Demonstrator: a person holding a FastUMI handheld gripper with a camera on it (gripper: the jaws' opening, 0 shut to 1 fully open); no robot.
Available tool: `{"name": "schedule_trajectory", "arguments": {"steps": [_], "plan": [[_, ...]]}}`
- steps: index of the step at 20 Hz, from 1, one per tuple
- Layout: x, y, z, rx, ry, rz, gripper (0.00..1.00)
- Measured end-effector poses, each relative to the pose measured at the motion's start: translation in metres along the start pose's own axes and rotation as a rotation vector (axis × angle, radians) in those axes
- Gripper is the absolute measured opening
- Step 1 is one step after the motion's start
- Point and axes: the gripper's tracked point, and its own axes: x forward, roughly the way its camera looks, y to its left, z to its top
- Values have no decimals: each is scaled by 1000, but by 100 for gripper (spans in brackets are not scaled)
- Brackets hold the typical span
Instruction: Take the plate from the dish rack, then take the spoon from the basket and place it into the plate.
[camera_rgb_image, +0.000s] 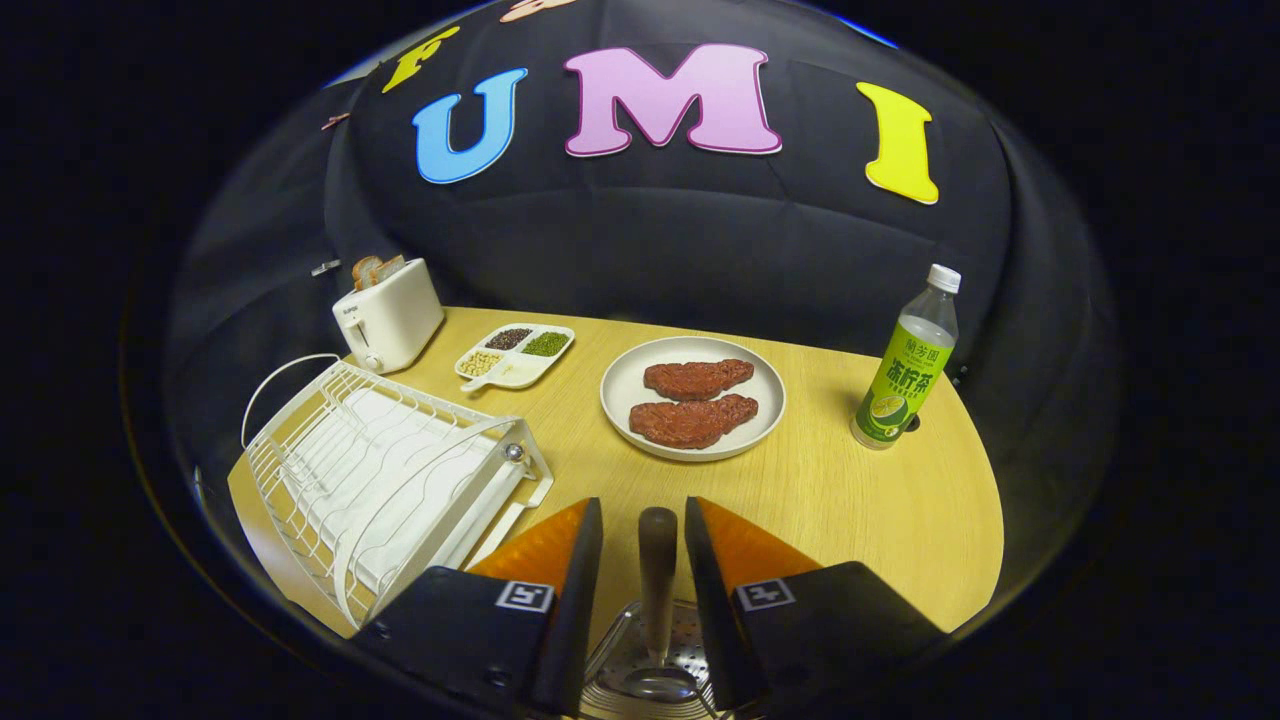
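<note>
A spoon (658, 570) with a dark brown handle stands in a perforated metal basket (618, 640) right under me, its bowl down in the basket. My gripper (644, 510) is open, one finger on each side of the handle with a small gap on both sides. Beyond the fingers, a round off-white plate (620, 400) lies on the wooden table and holds two reddish-brown steak pieces (695, 378). A white wire dish rack (380, 470) stands to the left of the fingers, with no dishes in its slots.
A white toaster (390, 312) with bread in it stands behind the rack. A divided white dish (516, 353) of beans lies between toaster and plate. A green-labelled bottle (905, 365) stands right of the plate. The table's curved edge (985, 480) runs past the bottle.
</note>
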Motion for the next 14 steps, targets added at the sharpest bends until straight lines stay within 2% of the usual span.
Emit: {"name": "schedule_trajectory", "arguments": {"steps": [3, 4, 9, 14], "plan": [[-2, 1, -8, -20, 30, 1, 22], [-2, 1, -8, -21, 33, 4, 18], [-13, 5, -2, 1, 18, 34, 13], [-52, -2, 27, 43, -48, 6, 11]]}}
